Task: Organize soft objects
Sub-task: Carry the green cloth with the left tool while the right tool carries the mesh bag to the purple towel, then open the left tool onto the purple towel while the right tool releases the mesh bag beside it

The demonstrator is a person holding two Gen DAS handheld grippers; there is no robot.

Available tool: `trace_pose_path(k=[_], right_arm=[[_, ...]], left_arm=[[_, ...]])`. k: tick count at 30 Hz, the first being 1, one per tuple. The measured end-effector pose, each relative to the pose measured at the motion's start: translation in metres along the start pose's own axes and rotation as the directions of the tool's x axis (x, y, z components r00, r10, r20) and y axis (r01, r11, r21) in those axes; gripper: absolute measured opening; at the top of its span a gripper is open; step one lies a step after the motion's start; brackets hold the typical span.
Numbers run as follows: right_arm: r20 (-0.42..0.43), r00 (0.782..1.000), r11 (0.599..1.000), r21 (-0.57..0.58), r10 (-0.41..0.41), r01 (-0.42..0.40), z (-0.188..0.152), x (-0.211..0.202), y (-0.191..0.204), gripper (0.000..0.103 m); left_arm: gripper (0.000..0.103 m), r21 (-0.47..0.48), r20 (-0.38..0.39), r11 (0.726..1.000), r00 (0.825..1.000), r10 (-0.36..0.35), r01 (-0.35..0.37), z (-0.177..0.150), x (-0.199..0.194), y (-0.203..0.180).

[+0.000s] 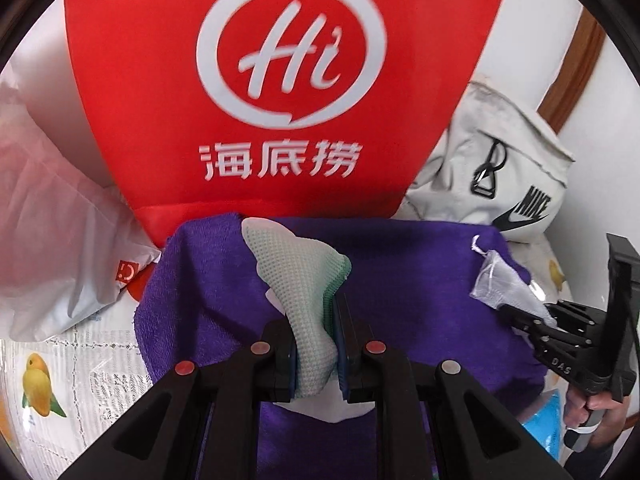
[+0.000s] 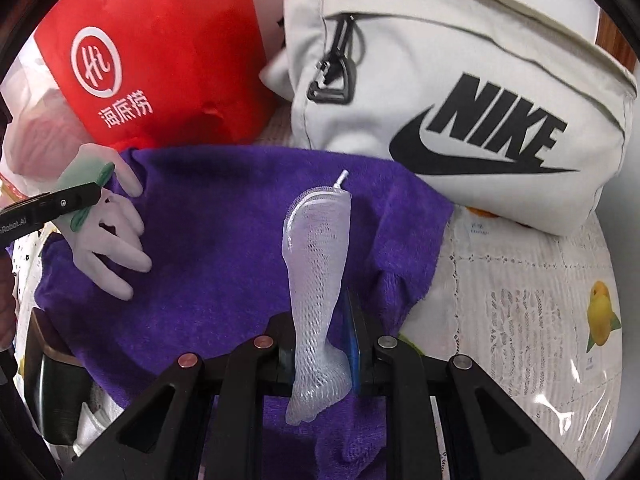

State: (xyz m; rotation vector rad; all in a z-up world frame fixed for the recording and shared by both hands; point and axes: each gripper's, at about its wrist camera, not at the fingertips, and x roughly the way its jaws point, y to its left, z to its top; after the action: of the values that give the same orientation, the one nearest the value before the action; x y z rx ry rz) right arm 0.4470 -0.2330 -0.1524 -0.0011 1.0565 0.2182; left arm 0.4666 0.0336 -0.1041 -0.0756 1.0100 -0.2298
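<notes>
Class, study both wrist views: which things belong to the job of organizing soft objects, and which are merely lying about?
In the job:
- left gripper, shut on the glove
- right gripper, shut on the mesh pouch
- purple towel beneath both

Lying about:
- red bag
- Nike bag
- plastic bag
- fruit-print tablecloth
</notes>
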Motion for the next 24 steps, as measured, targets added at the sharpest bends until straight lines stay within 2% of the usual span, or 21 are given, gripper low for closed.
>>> trace_pose_path(k=[3,5,6,8,9,11,14,19,24], right_arm=[[-0.007,1.000,1.000,0.006,0.014,-0.014,-0.002,0.001,-0.002,0.020],[-0.011,1.000,1.000,0.012,0.022,-0.022,0.000,0.001,-0.002,0.024],[-0.011,1.000,1.000,0.011,0.029,-0.028,0.000,0.001,-0.001,0.026],[-0.011,0.999,0.999,0.008,0.048,-0.048,-0.001,0.000,-0.001,0.037],[-0.010,0.998,0.998,0.007,0.054,-0.054,-0.001,-0.001,-0.001,0.040],[-0.009,0.999,0.999,-0.003,0.052,-0.052,-0.003,-0.003,0.003,0.058],[0.001,0.998,0.998,-0.008,0.059,-0.059,-0.007,-0.011,0.006,0.069],[0.003,1.000,1.000,-0.024,0.006,-0.006,-0.016,-0.028,0.015,0.071],[0.055,0.998,0.998,-0.039,-0.039,0.041,-0.027,-0.051,0.017,0.080]], left_arm=[[0.014,-0.009,-0.014,1.000,1.000,0.028,-0.028,-0.001,0.007,0.000],[0.017,-0.011,-0.018,0.999,0.999,0.040,-0.040,-0.001,0.009,0.000],[0.023,-0.013,-0.020,0.999,0.999,0.047,-0.047,-0.001,0.010,-0.001],[0.040,-0.015,-0.024,0.998,0.998,0.063,-0.063,-0.002,0.009,0.001],[0.052,-0.016,-0.027,0.997,0.997,0.075,-0.075,-0.002,0.009,0.001],[0.059,-0.015,-0.014,0.996,0.996,0.086,-0.086,-0.004,0.005,0.001],[0.069,-0.020,-0.008,0.995,0.995,0.097,-0.098,-0.006,-0.001,0.002],[0.072,0.007,0.010,0.978,0.978,0.209,-0.209,-0.010,-0.018,0.000],[0.075,0.021,0.055,0.966,0.965,0.257,-0.258,-0.019,-0.043,-0.005]])
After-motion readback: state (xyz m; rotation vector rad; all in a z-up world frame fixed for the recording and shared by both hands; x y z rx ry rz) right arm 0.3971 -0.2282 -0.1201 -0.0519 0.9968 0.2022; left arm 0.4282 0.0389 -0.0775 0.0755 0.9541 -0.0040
